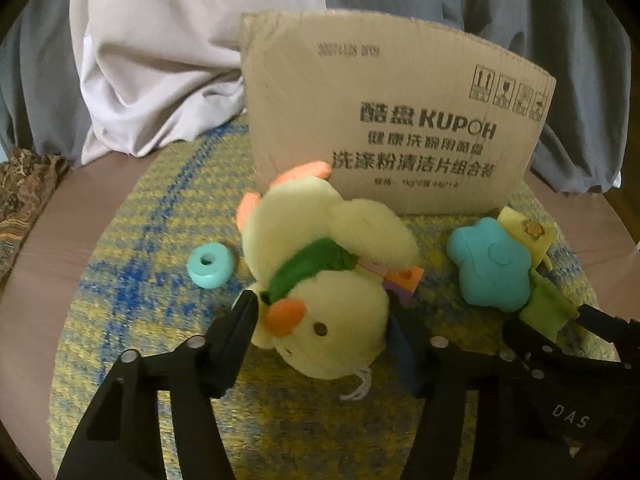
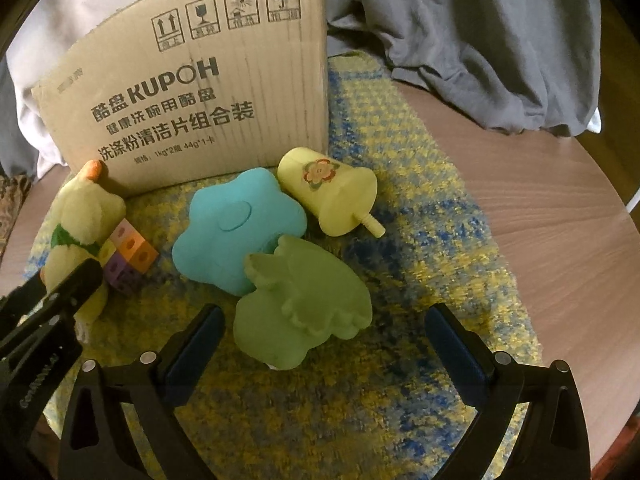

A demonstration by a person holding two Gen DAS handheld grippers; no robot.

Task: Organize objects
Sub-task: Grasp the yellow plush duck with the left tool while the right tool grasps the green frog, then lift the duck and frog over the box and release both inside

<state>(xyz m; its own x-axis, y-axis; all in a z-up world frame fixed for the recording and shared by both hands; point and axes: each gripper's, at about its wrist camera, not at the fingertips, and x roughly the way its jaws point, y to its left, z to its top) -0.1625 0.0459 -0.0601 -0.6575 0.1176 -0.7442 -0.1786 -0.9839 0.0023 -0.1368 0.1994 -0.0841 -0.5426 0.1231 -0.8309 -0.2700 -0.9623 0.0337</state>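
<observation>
A yellow plush chick (image 1: 328, 280) with a green scarf lies on the rug in front of a cardboard box (image 1: 392, 120). My left gripper (image 1: 324, 320) has its fingers on both sides of the chick's head, closed against it. A teal ring (image 1: 210, 265) lies to its left. Coloured cubes (image 2: 130, 254) sit beside the chick (image 2: 80, 224). A teal flower block (image 2: 236, 228), a green block (image 2: 304, 300) and a yellow cup with a flower sticker (image 2: 332, 196) lie to the right. My right gripper (image 2: 320, 340) is open, its fingers astride the green block.
The yellow and blue rug (image 2: 420, 320) lies on a round wooden table (image 2: 540, 220). Grey and white cloth (image 2: 480, 40) is heaped behind the box (image 2: 192, 92). The table edge curves close on the right.
</observation>
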